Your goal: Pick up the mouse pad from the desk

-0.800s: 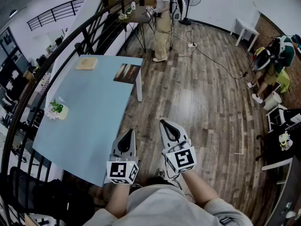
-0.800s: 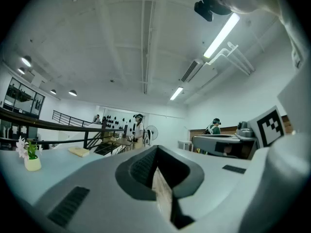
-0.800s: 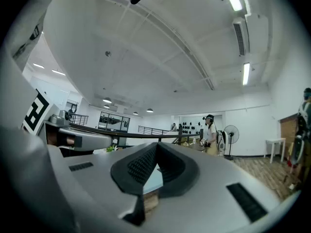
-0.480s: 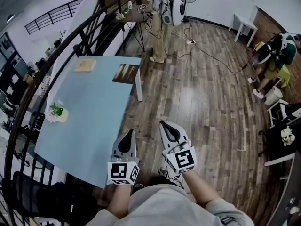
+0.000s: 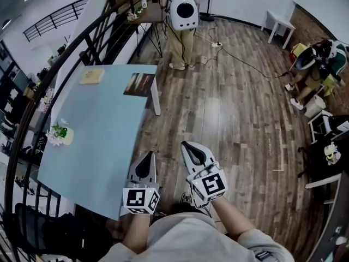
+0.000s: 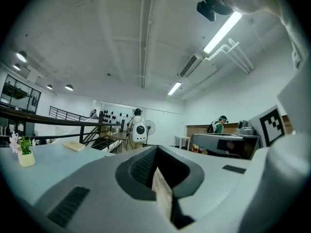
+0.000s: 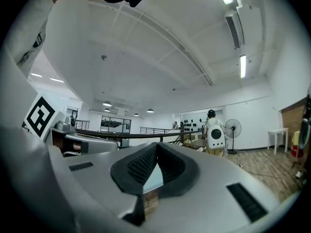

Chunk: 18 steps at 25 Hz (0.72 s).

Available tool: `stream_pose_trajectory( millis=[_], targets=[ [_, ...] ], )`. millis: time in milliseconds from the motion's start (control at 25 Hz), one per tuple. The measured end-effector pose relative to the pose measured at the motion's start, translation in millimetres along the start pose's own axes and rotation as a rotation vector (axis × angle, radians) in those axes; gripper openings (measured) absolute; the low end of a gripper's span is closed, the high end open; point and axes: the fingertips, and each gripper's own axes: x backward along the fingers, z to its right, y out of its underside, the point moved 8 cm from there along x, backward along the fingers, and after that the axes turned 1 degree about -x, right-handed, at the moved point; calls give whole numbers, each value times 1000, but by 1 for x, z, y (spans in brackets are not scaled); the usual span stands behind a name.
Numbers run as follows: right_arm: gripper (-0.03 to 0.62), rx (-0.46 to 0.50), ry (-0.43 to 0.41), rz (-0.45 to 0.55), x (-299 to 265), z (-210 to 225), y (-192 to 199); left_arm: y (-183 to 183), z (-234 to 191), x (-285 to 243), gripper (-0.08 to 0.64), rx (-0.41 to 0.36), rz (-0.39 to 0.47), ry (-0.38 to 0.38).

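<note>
Bench top is mostly bare: an open lane runs from the near edge up the middle to the mouse pad at the far right corner. Two obstacles sit on top, both well apart from the pad: flower pot by the left edge and tan flat item at the far left. Black railing hems the left side. Floor right of the bench is open, and left tongs and right tongs hang over it beside the near corner. A person stands past the far end.

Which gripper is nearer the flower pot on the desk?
Left. The left gripper is at the desk's near corner, right of the flower pot; the right gripper is farther right, over the floor.
</note>
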Motion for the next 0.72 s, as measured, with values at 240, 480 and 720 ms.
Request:
stream_pose_trajectory(
  millis=[240, 480, 720],
  targets=[
    [26, -1, -2, -6, 3, 26, 0, 1, 17, -21, 12, -18, -4, 3],
    [26, 15, -29, 7, 6, 58, 3, 3, 39, -47, 12, -32, -8, -1],
    [26, -14, -20, -20, 0, 80, 16, 13, 41, -61, 12, -34, -55, -16]
  ],
)
